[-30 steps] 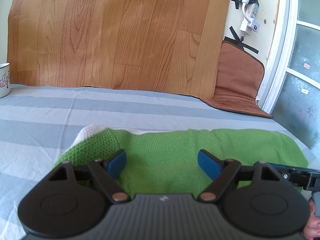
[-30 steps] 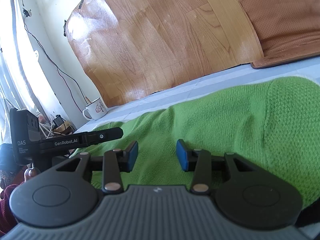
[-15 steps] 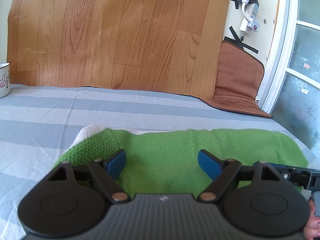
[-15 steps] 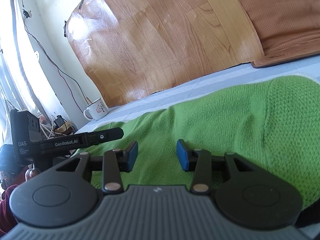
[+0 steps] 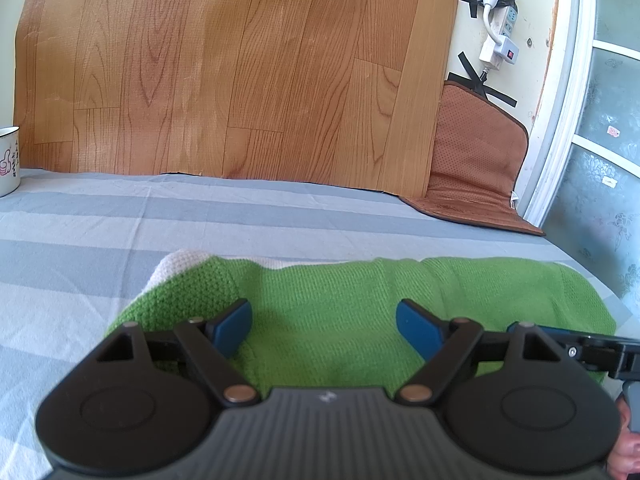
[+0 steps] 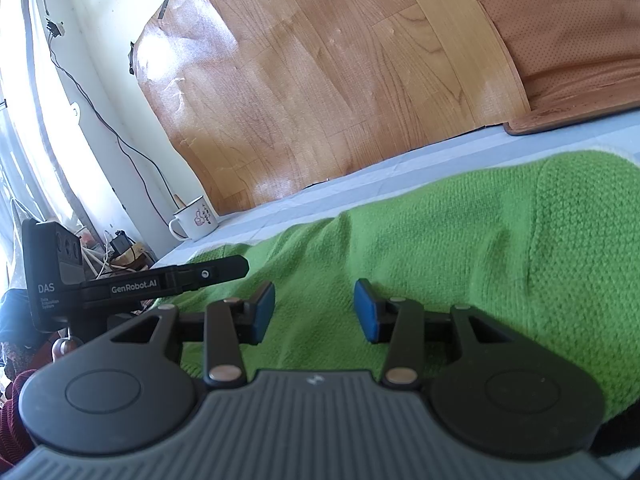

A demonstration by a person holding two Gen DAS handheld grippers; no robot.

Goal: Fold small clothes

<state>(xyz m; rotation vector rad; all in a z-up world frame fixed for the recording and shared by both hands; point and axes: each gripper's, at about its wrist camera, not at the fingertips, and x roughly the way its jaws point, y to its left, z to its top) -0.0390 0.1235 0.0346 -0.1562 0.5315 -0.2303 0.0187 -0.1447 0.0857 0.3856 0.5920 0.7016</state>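
Note:
A green knitted garment (image 5: pixel 360 300) with a white edge lies on the grey-striped sheet (image 5: pixel 120 232). My left gripper (image 5: pixel 324 326) is open, its blue pads low over the near left part of the garment, holding nothing. In the right wrist view the same garment (image 6: pixel 460 240) fills the middle and right. My right gripper (image 6: pixel 314 312) is open, narrower than the left, low over the garment's near edge and empty. The left gripper's body (image 6: pixel 160 280) shows at the left of the right wrist view.
A white enamel mug (image 6: pixel 194 222) stands at the sheet's far left edge; it also shows in the left wrist view (image 5: pixel 8 166). A wood-pattern board (image 5: pixel 240 72) and a brown cushion (image 5: pixel 476 160) lean on the wall behind. Cables and clutter (image 6: pixel 116 252) lie off the left edge.

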